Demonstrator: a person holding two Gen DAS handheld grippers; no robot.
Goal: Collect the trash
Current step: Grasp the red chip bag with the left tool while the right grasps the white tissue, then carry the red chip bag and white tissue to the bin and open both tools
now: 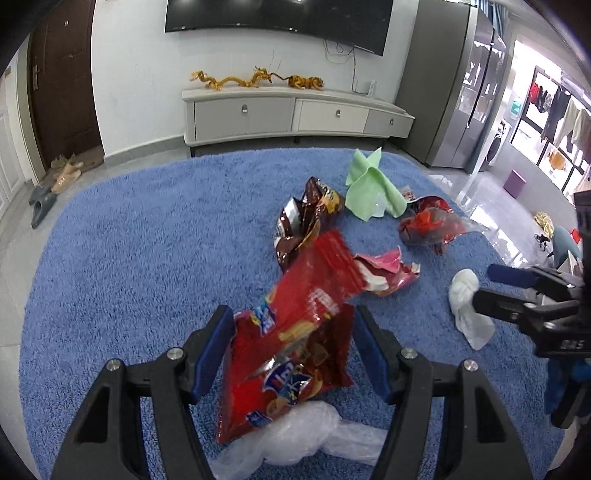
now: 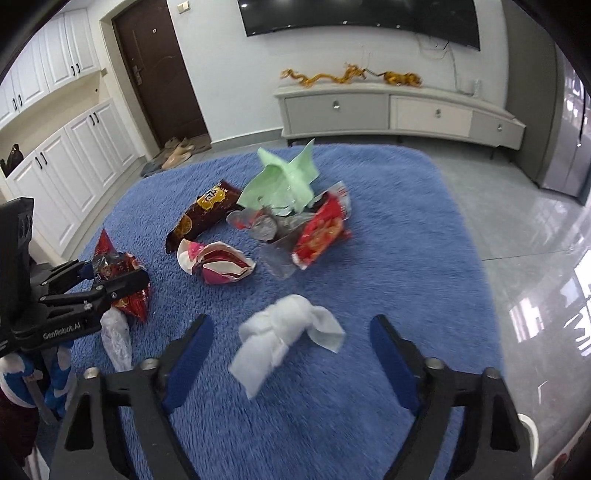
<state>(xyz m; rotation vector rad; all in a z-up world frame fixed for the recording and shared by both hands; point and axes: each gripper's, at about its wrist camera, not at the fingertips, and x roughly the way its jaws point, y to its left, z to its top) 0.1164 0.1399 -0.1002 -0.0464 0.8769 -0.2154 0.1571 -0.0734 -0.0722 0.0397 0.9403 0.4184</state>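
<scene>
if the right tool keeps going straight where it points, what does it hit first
Most likely the crumpled white tissue on the blue rug; it lies between the open right tool fingers, not yet touched as far as depth shows.

Bright, even daylight enters from the balcony window (image 1: 546, 122) at three o'clock, throwing white glare on the tiled floor (image 2: 532, 258). Fisheye bending curves the television (image 1: 277, 16); black vignette fills corners. The red snack bag (image 1: 295, 332) smears with motion blur.
</scene>
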